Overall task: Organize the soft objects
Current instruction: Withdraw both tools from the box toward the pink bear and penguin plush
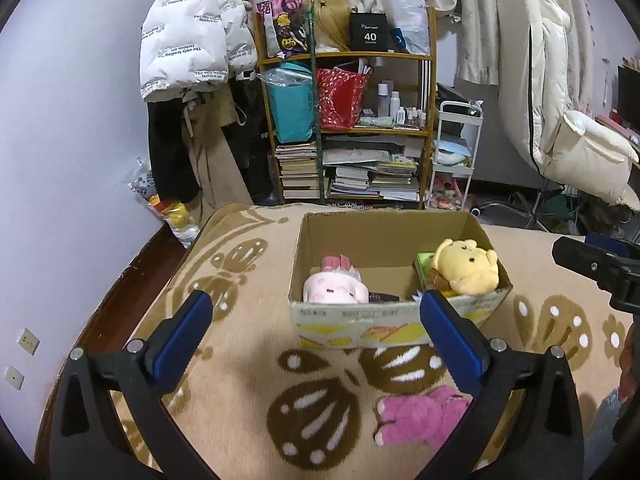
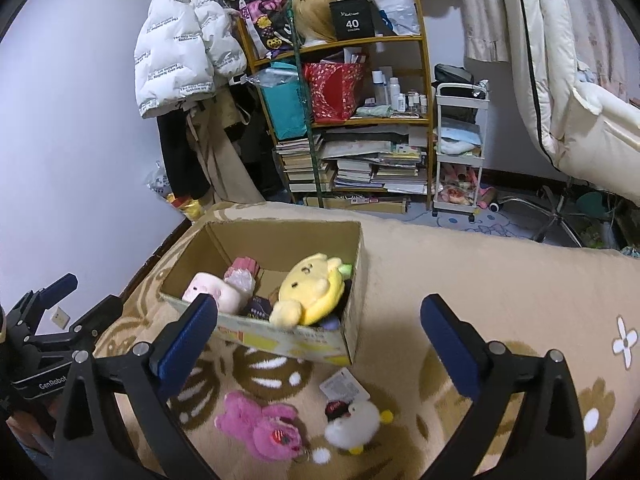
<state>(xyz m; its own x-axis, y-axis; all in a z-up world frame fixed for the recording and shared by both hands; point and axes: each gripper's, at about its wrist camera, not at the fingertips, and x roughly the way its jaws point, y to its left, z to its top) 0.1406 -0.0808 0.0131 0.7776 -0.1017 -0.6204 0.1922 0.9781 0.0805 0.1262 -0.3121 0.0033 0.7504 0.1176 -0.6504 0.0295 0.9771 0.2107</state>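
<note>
Cardboard box (image 2: 280, 332) holds plush toys (image 2: 310, 290); both hand-held grippers, left (image 1: 316, 320) and right (image 2: 318, 322), hover spread, empty, above the blanket (image 2: 480, 272).

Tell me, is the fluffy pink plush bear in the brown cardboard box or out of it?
Out. The fluffy pink plush bear lies on the beige patterned blanket, in front of the brown cardboard box, not touching it.
</note>
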